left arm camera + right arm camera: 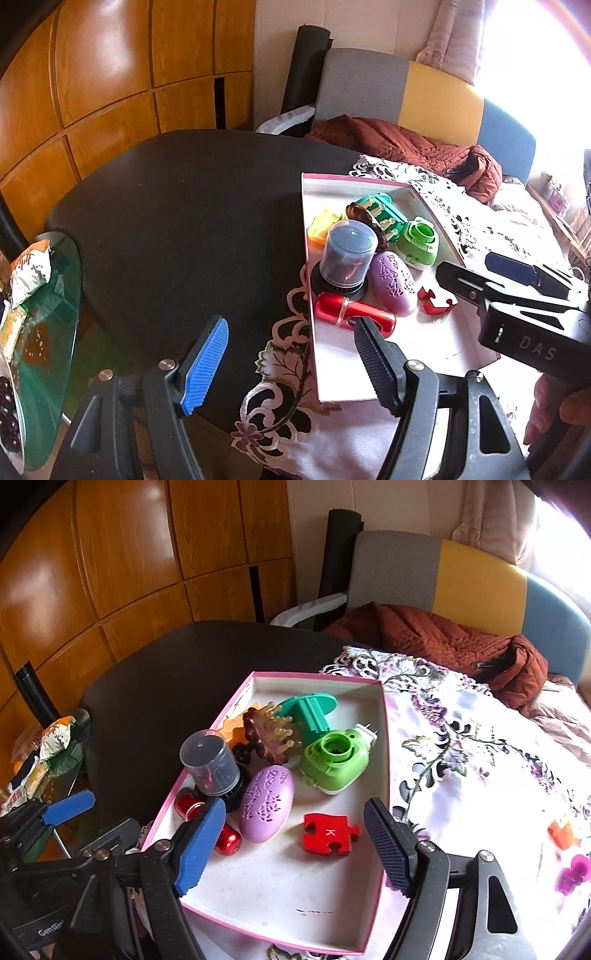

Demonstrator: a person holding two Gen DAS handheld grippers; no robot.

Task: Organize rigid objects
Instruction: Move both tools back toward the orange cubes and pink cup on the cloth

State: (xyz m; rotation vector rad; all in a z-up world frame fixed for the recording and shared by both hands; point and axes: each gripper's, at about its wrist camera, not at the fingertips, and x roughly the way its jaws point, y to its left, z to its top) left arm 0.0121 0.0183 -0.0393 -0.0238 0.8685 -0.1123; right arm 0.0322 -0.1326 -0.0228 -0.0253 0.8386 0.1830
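Two claws are in view, both spread and gripping nothing. The right claw [295, 845] hovers over the near part of a shallow pink-edged box [385, 775], its fingers wide apart with a red puzzle piece [330, 833] lying loose on the box floor between and beyond them, untouched. The left claw [291, 365] hangs at the box's left wall, one finger over the dark bench [177, 206], the other over the box floor. Inside the box lie a red metallic cylinder [229, 840], a purple oval case [266, 809] just beside it, a clear-capped container on a black base [214, 766], a green round-topped device [334, 762], a teal comb-like item [310, 709], a brown hair clip [264, 734] and a yellow-orange piece [231, 733] at the far corner. The box rests partly on a floral cloth [461, 746] that covers the bench's right side. A rust-coloured quilted jacket [443, 638] lies on the seat behind. A small glass side table [55, 295] with snack packets stands to the left.
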